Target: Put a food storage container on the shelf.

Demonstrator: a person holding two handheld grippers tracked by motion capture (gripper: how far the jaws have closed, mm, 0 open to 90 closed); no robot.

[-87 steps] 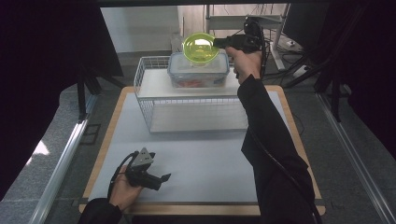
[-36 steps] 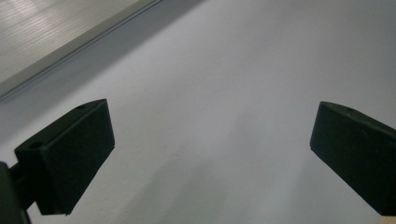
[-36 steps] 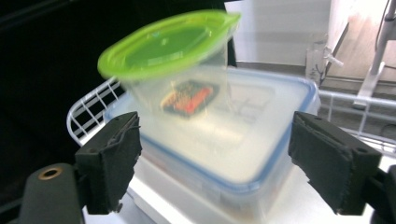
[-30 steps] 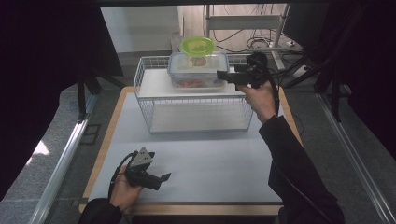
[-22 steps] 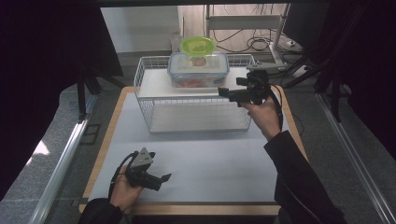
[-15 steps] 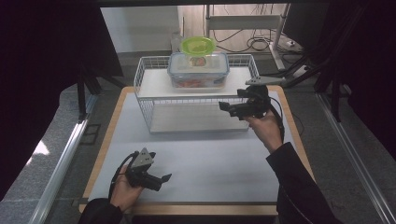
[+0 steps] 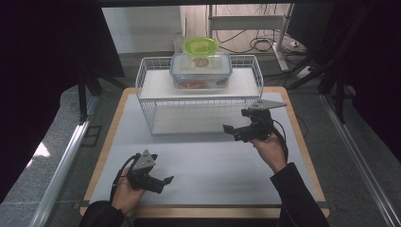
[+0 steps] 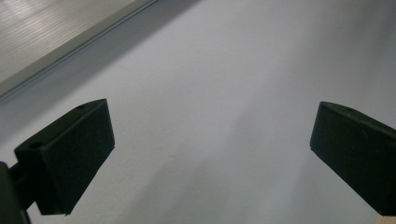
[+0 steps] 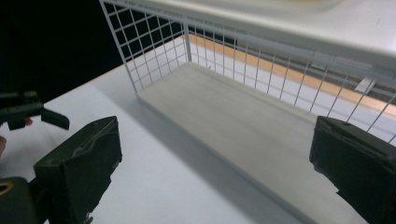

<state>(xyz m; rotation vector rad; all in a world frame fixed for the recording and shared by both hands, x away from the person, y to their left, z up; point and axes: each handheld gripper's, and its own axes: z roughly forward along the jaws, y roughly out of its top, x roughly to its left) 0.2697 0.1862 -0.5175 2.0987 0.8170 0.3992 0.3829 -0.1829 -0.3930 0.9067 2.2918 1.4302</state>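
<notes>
Green bowl (image 7: 200, 46) set on lid of clear food container (image 7: 201, 71), on top shelf of wire rack (image 7: 146, 101) at far side of desk (image 7: 208, 165). Right gripper (image 7: 237, 132) in front of rack, just opened, fingers apart, empty. Left gripper (image 7: 161, 182) near front edge of desk, fingers apart, empty.

Risks: bowl perched high, likely to slide if rack knocked by right gripper; trailing cable could snag wire.

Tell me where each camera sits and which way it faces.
High view: above the person's side, looking down at the wire rack; both forearms show.
Left gripper view: rides the left gripper, facing the white mat.
Right gripper view: rides the right gripper, facing the rack, which the high view shares.
</notes>
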